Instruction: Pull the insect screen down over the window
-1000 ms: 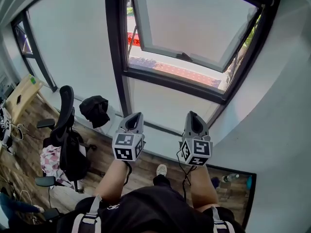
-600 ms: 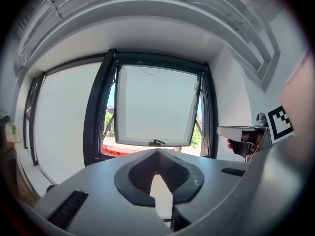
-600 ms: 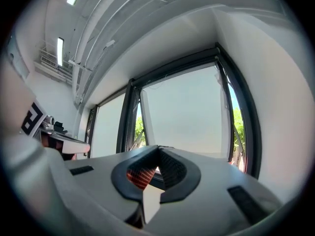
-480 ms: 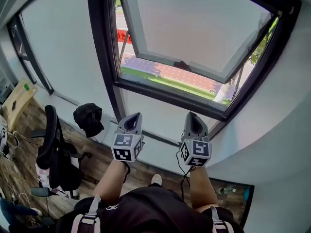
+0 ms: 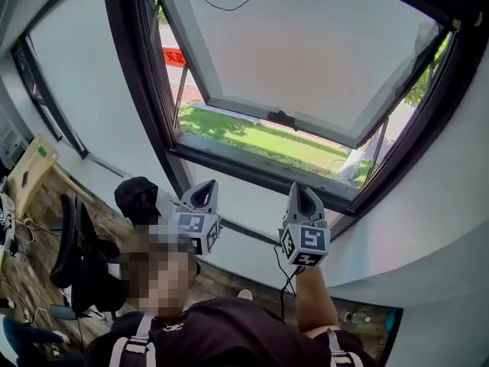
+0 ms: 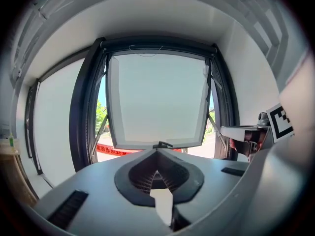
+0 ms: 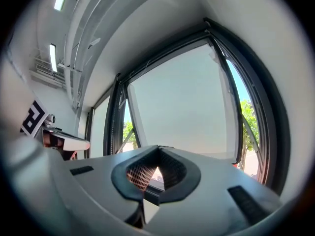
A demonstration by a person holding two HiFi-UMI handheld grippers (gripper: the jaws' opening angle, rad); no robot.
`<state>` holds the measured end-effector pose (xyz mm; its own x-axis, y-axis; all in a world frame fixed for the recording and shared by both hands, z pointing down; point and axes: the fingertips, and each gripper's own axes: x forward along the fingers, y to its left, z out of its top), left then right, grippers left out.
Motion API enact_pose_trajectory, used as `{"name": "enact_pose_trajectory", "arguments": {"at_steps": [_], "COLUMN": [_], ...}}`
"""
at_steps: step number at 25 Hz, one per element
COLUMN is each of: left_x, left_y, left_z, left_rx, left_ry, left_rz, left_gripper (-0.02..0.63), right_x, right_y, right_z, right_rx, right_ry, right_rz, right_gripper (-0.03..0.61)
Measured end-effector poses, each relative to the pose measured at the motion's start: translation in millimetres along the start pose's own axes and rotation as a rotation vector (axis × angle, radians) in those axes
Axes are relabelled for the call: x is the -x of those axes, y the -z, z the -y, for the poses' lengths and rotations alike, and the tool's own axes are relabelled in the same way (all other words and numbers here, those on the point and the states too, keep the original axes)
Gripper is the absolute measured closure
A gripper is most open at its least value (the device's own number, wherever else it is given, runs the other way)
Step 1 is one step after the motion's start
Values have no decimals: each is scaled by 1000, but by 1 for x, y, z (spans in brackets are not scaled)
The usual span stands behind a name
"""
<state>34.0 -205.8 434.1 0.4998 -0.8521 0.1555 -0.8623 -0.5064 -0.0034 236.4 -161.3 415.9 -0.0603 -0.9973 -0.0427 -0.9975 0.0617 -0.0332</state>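
A dark-framed window (image 5: 145, 90) stands in front of me, its pale sash (image 5: 306, 44) swung outward at the bottom, with a black handle (image 5: 280, 118) on its lower rail. No screen covers the opening; a thin cord (image 5: 221, 6) hangs near the top. My left gripper (image 5: 202, 188) and right gripper (image 5: 303, 189) are side by side below the sill, pointing at the window, both shut and holding nothing. The left gripper view has the left gripper (image 6: 157, 154) lined up under the handle (image 6: 162, 144). In the right gripper view the right gripper (image 7: 157, 151) points at the sash (image 7: 182, 107).
A black office chair (image 5: 76, 258) stands at the lower left on the wooden floor. A black bundle (image 5: 137, 197) lies on the low sill. A wooden desk (image 5: 30, 167) is at the far left. A white wall (image 5: 428, 228) closes in on the right.
Both grippers have come nearer to the window, which now fills more of the view. The chair and the bundle have slid toward the lower left. The jaws stay shut.
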Motion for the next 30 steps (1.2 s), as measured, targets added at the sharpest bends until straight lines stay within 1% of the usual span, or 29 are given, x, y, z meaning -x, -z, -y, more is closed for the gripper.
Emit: {"name": "enact_pose_trajectory", "arguments": {"at_steps": [4, 11, 13, 16, 21, 26, 30], "left_x": [-24, -55, -67, -86, -110, -129, -143], "left_y": [3, 3, 1, -7, -23, -35, -41], "left_z": [4, 10, 12, 18, 19, 3, -15], "left_rx": [-7, 6, 5, -14, -28, -54, -63], "left_ry": [0, 49, 73, 132, 229, 306, 351], "left_rz": [-20, -12, -1, 26, 75, 87, 95], "left_gripper": [604, 603, 604, 603, 603, 603, 603], "right_x": [-17, -30, -30, -30, -35, -48, -62], "right_y": [4, 5, 4, 0, -6, -15, -14], "right_z": [19, 33, 37, 44, 52, 43, 31], "right_rx": [-17, 0, 12, 9, 26, 37, 94], "right_ry": [6, 20, 44, 85, 182, 261, 310], "right_rz": [1, 1, 4, 19, 39, 67, 55], "right_gripper": [575, 575, 575, 575, 575, 575, 575]}}
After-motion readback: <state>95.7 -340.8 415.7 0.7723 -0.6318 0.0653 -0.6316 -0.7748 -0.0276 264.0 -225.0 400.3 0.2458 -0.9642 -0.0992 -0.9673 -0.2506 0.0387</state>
